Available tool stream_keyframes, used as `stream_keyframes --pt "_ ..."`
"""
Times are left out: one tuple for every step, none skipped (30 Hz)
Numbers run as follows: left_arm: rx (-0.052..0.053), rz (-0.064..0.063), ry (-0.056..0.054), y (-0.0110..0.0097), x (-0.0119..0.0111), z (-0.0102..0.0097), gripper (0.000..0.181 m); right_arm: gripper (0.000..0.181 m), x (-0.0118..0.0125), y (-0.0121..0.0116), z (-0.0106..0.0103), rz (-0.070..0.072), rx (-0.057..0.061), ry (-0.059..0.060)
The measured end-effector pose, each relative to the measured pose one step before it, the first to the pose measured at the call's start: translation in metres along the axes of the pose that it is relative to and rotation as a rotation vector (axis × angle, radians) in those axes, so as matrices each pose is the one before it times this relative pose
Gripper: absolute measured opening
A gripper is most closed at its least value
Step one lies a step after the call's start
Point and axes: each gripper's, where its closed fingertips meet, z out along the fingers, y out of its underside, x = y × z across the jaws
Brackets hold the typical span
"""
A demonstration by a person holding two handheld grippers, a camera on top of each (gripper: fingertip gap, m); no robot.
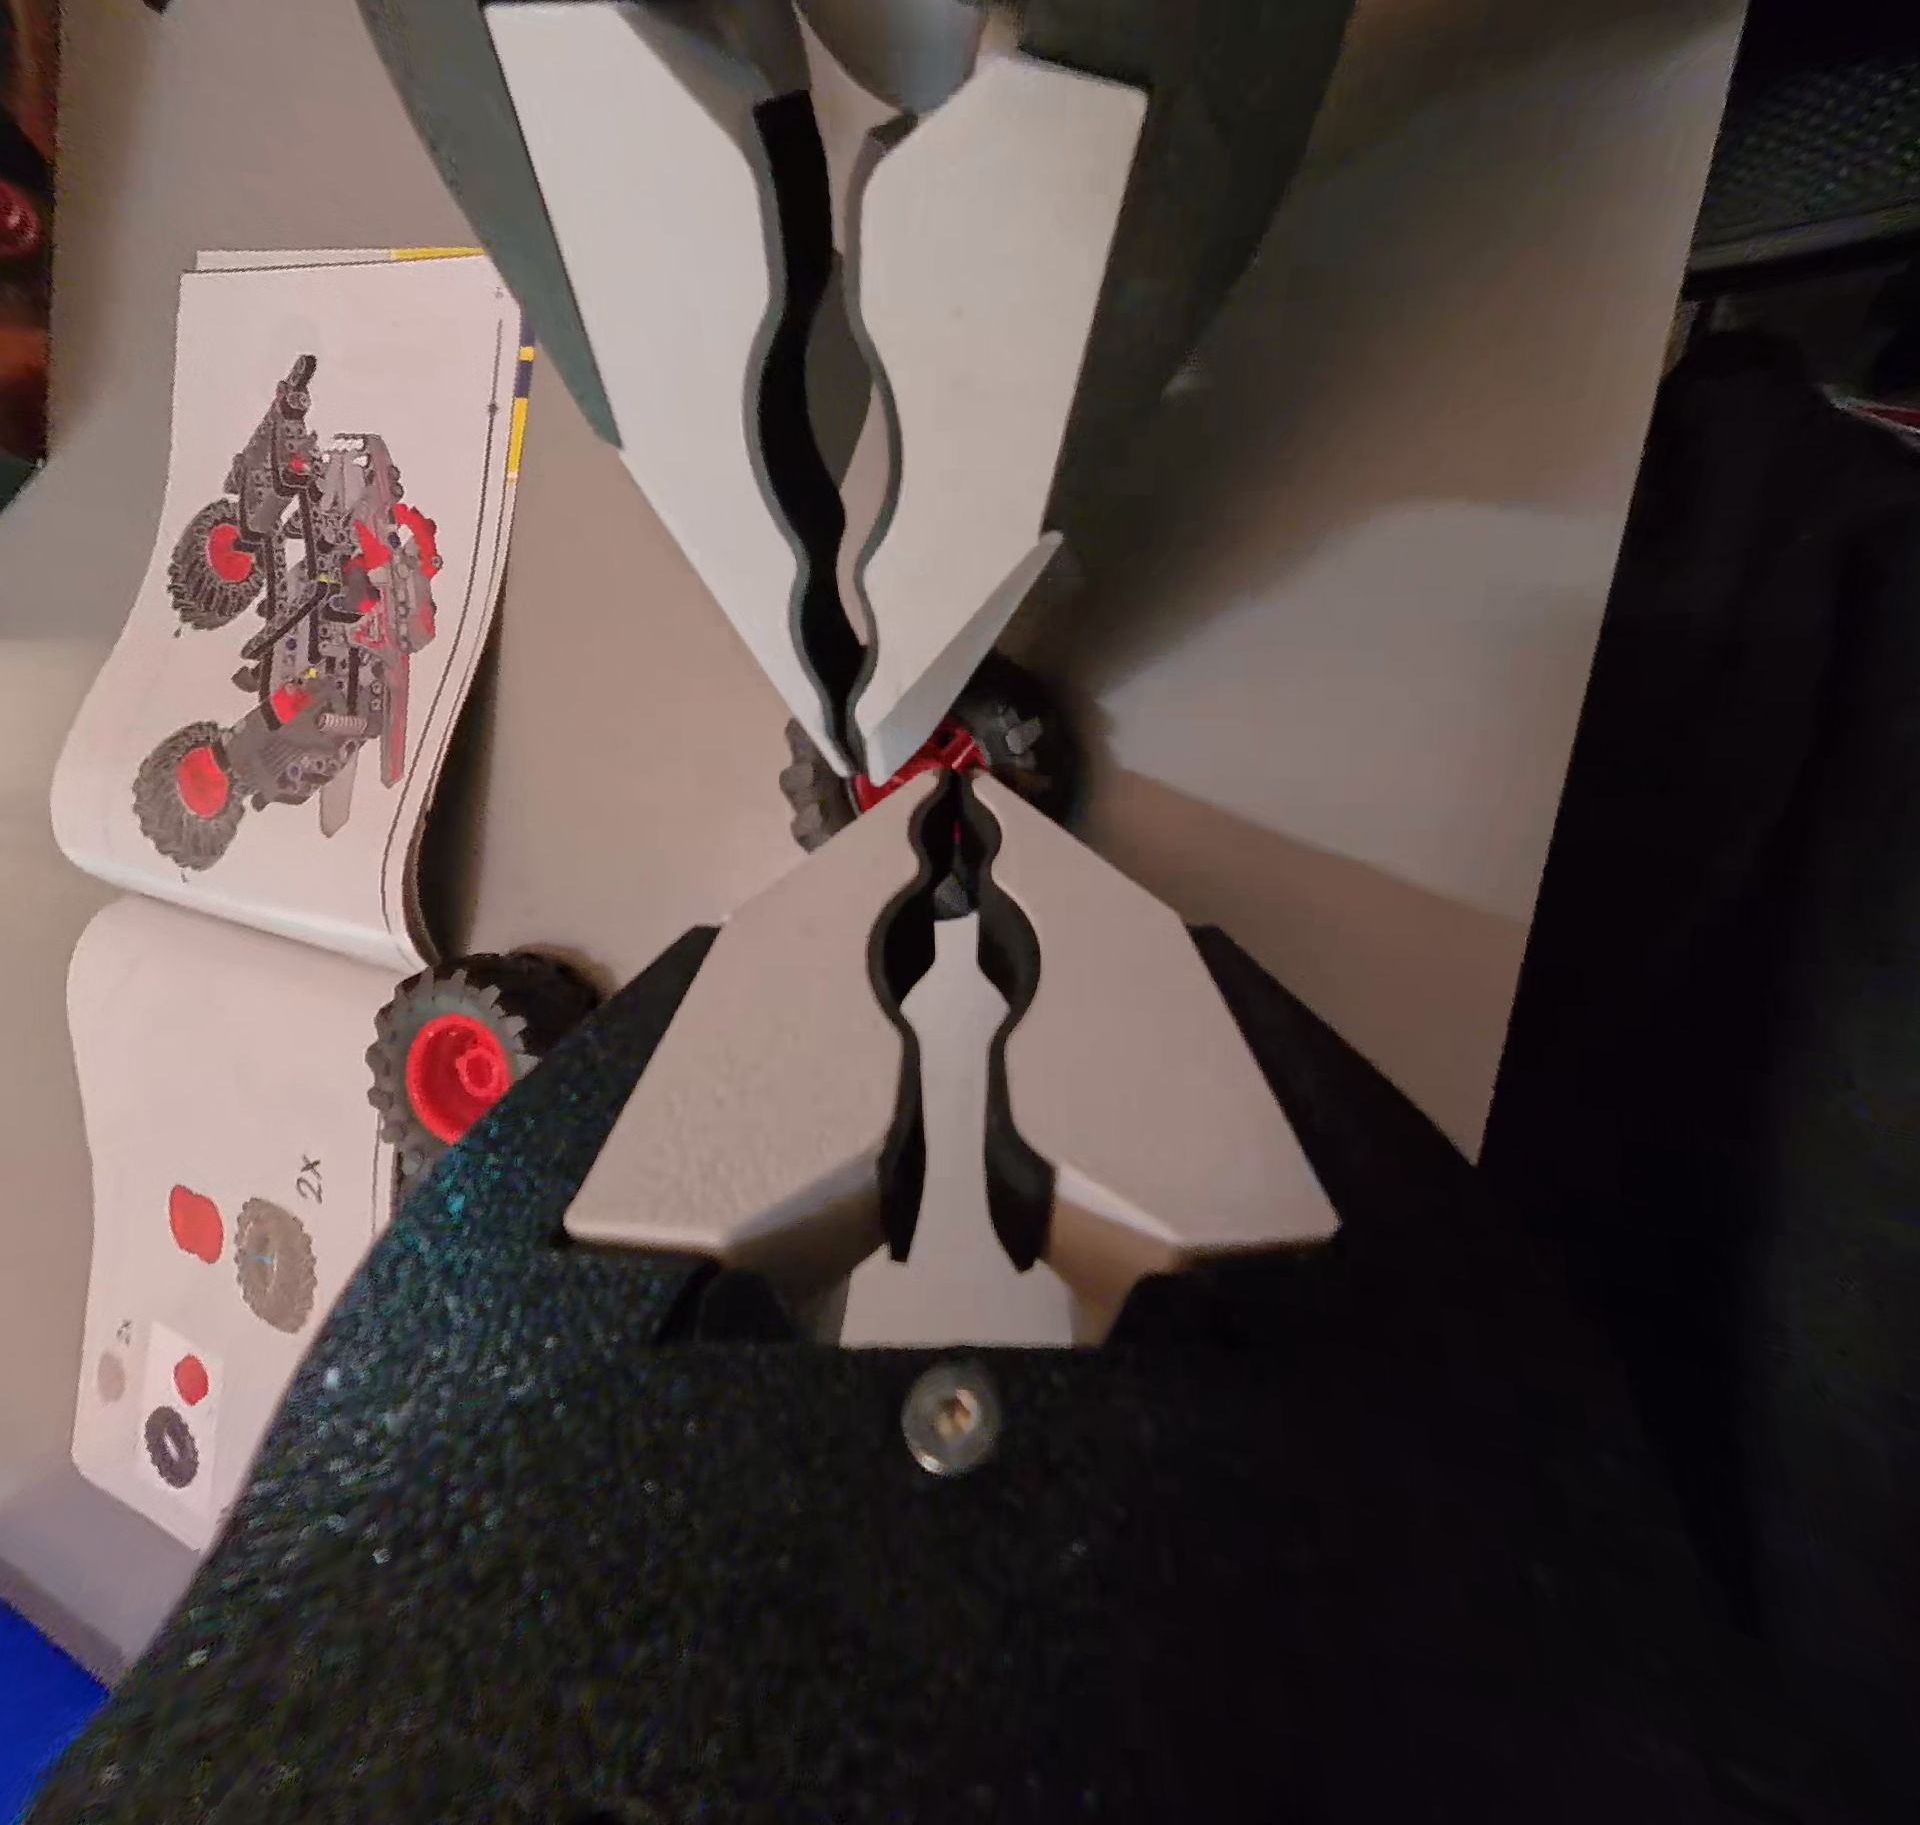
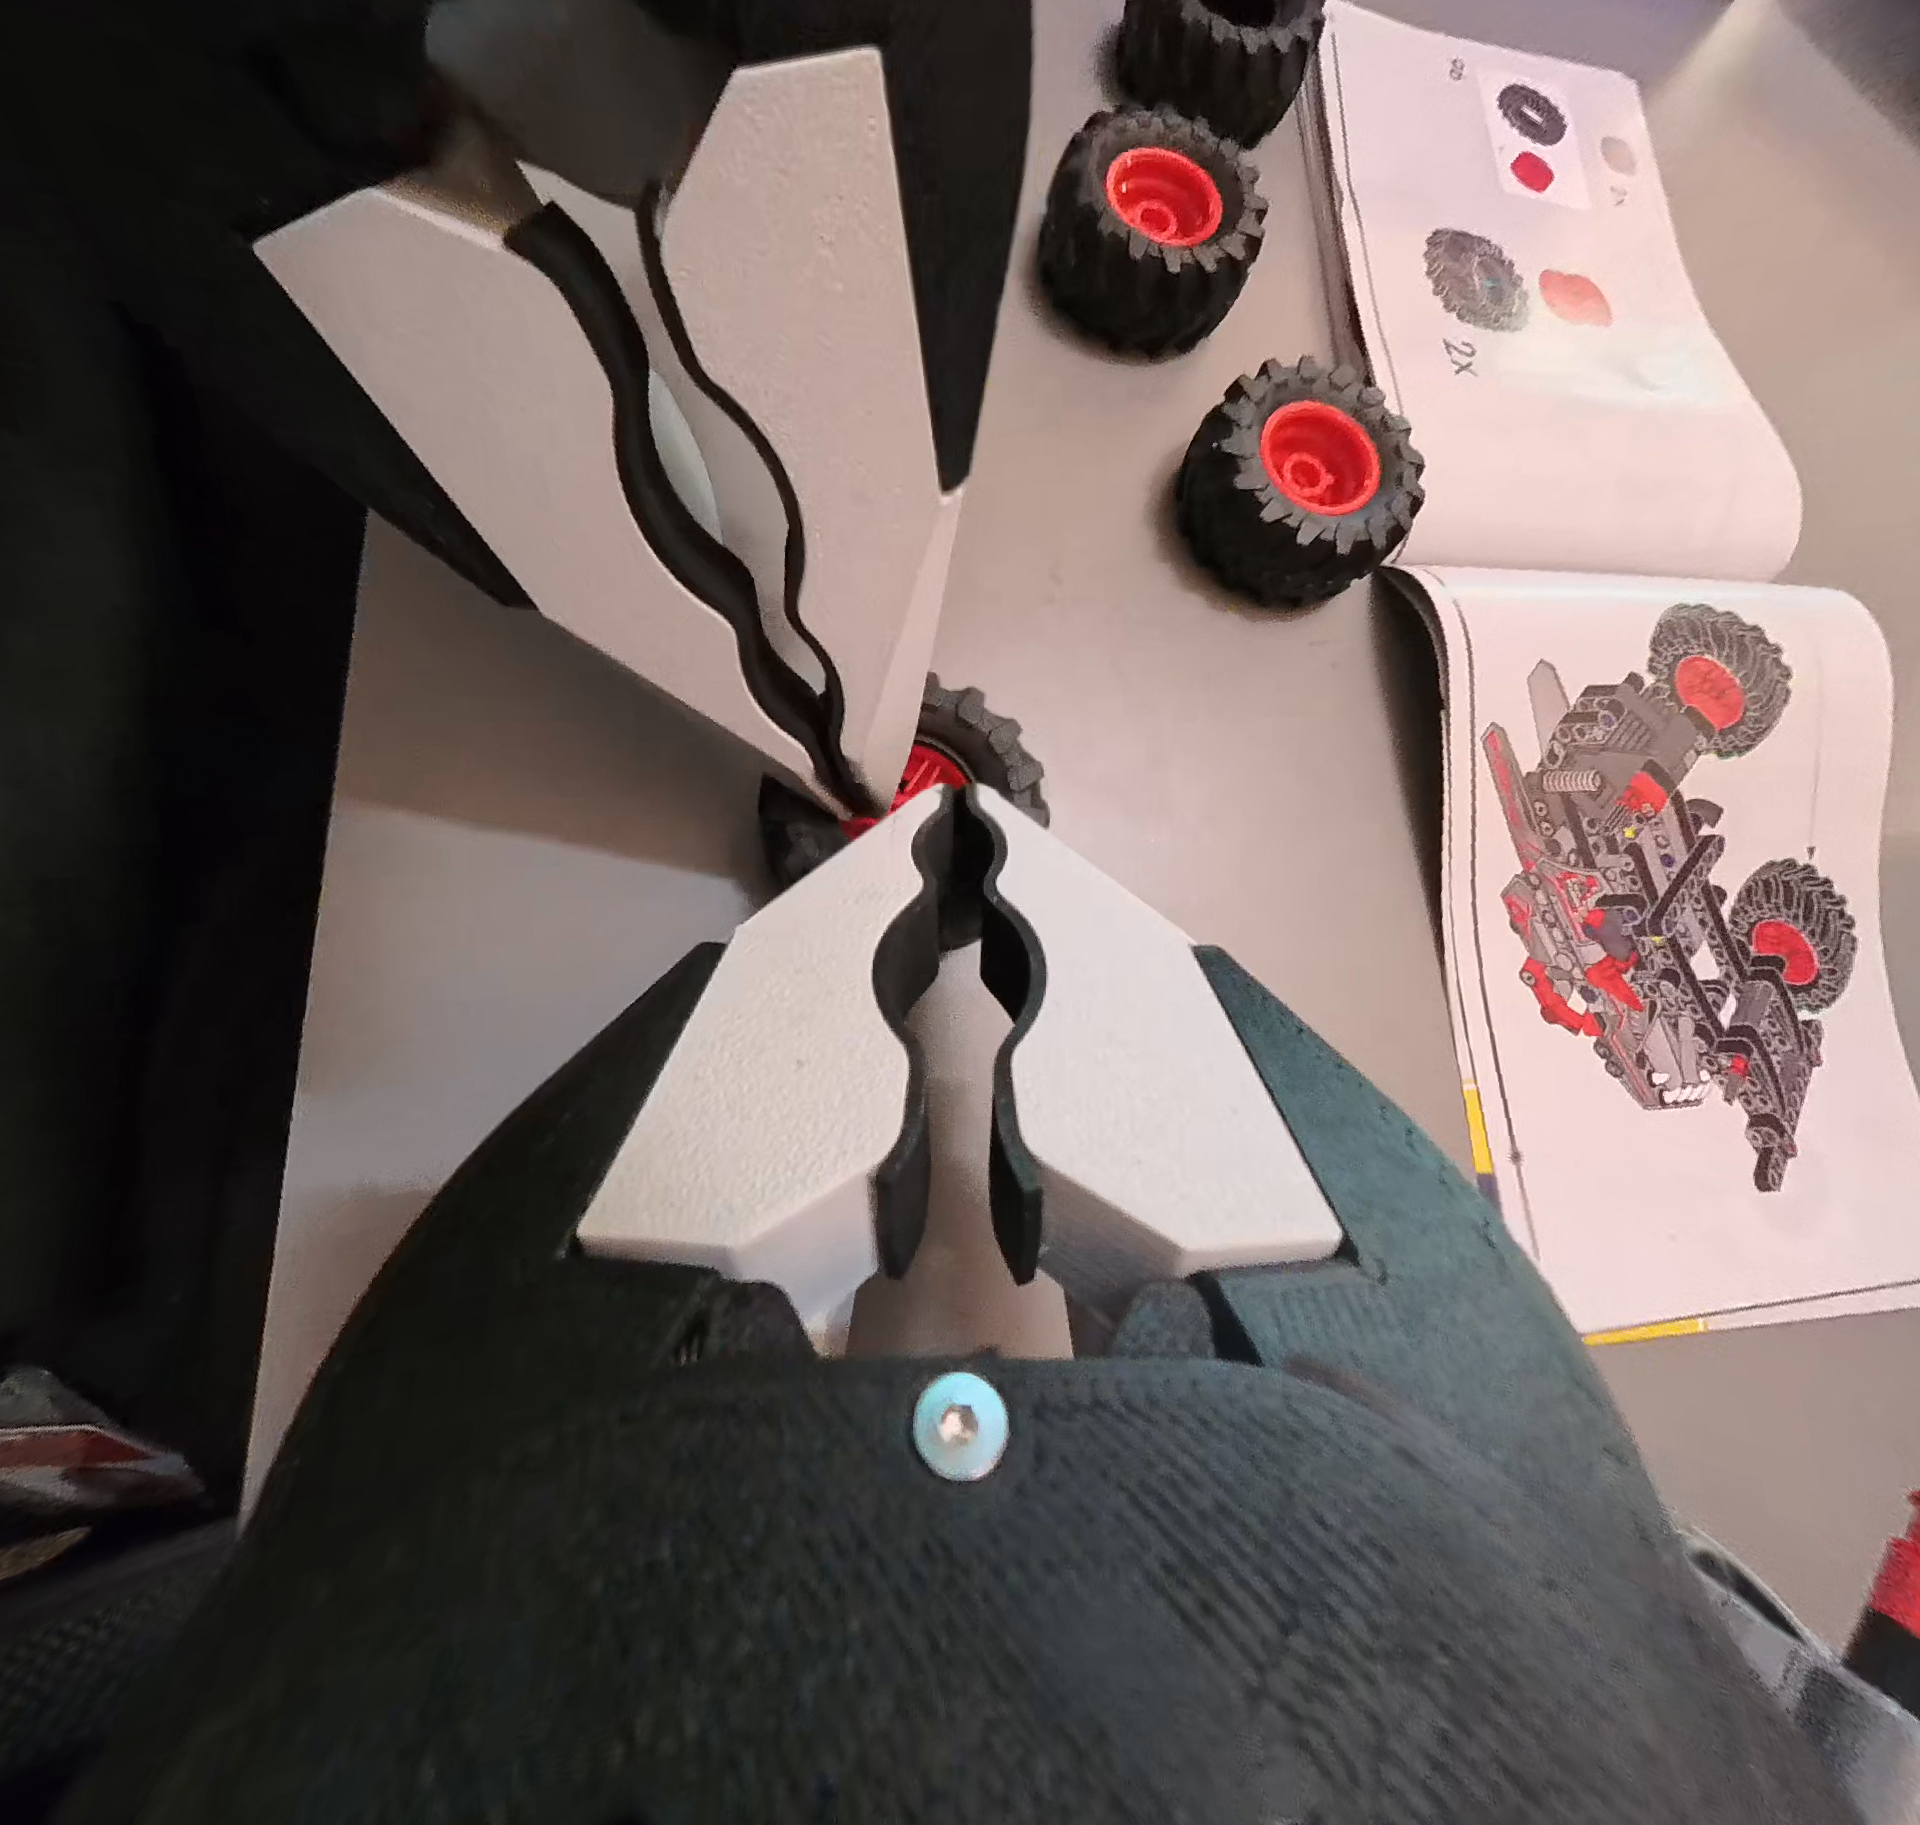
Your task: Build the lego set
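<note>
A wheel with a black knobbly tyre [image 1: 1016,736] and a red hub [image 1: 940,752] lies on the grey table. My left gripper [image 1: 951,788] is shut, with its tips down on the hub. My right gripper [image 1: 857,752] comes from the opposite side, also shut, and its tips touch the same hub. In the right wrist view the right gripper [image 2: 956,799] and the left gripper [image 2: 852,788] meet tip to tip over the tyre [image 2: 992,736] and the hub [image 2: 920,767]. The fingers hide most of the wheel.
An open instruction booklet [image 2: 1662,840] lies beside the work spot; it also shows in the left wrist view [image 1: 312,580]. Two wheels with red hubs [image 2: 1299,466] [image 2: 1153,217] and one bare tyre [image 2: 1216,19] stand near it. One of these wheels [image 1: 457,1058] shows in the left wrist view. The table edge [image 1: 1558,840] is close by. Left and right tips are no more than a few centimetres apart.
</note>
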Motion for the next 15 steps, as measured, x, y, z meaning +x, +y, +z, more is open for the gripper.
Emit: stream_keyframes --pt "0.0145 -0.0019 -0.012 0.00004 -0.00123 -0.00066 0.0 0.0 0.00114 0.0019 0.00029 -0.0023 -0.0148 0.0022" --pt "0.0122 -0.0038 -0.0198 0.00076 -0.00278 -0.00081 0.0 0.0 0.0013 0.00364 0.00089 -0.0092 -0.0257 0.0065" --pt "0.0057 -0.0077 -0.01 0.00154 -0.00184 -0.00119 0.0 0.0 -0.00105 -0.00042 0.00043 -0.0082 -0.0009 -0.0022" --pt "0.0034 -0.0089 0.0008 0.00103 -0.00052 -0.00159 0.0 0.0 -0.00197 0.0007 0.00077 -0.0002 -0.0106 -0.0082" --pt "0.0055 -0.0026 0.0053 -0.00001 0.00028 -0.00182 0.0 0.0 -0.00294 0.00076 0.00146 0.0005 -0.0125 -0.0137" --pt "0.0027 0.0062 0.0098 -0.00027 0.00119 -0.00164 0.0 0.0 -0.00007 -0.00079 0.00084 -0.0013 0.0025 0.0037" --pt "-0.0034 0.0021 0.0079 -0.00024 0.00107 -0.00157 0.0 0.0 0.00068 -0.00017 0.00037 0.0046 0.0034 0.003" --pt "-0.0041 -0.0083 0.0021 -0.00093 -0.00006 -0.00158 0.0 0.0 0.00083 0.00035 -0.00001 0.0138 -0.0018 0.0017" --pt "-0.0019 -0.0058 0.0025 -0.00179 -0.00013 -0.0017 0.0 0.0 0.0003 0.00028 -0.00017 0.0055 -0.0024 0.0023" --pt "-0.0069 0.0072 0.0086 -0.00165 0.00065 -0.00208 0.0 0.0 0.0003 -0.00009 0.00021 0.0041 0.0 0.0047" --pt "-0.0185 0.015 0.0096 -0.00076 0.00032 -0.00235 0.0 0.0 0.00058 -0.00016 0.00025 0.0079 -0.0014 0.0074" --pt "-0.0188 0.0134 0.0067 -0.00164 -0.00054 -0.00289 0.0 0.0 0.00019 -0.00011 0.00017 0.0031 -0.0015 0.0037" --pt "-0.0152 0.0054 0.0056 -0.00339 -0.00164 -0.00375 0.0 0.0 0.00018 0.00004 0.00006 0.0023 -0.0013 0.0019" --pt "-0.0195 -0.0038 0.0106 -0.00377 -0.00144 -0.0044 0.0 0.0 0.00015 0.00009 0.00006 0.0093 -0.0052 0.0018" --pt "-0.0207 -0.0105 0.018 -0.00398 -0.00083 -0.0051 0.0 0.0 0.00003 0.00014 -0.00003 0.0043 -0.0074 0.0039"
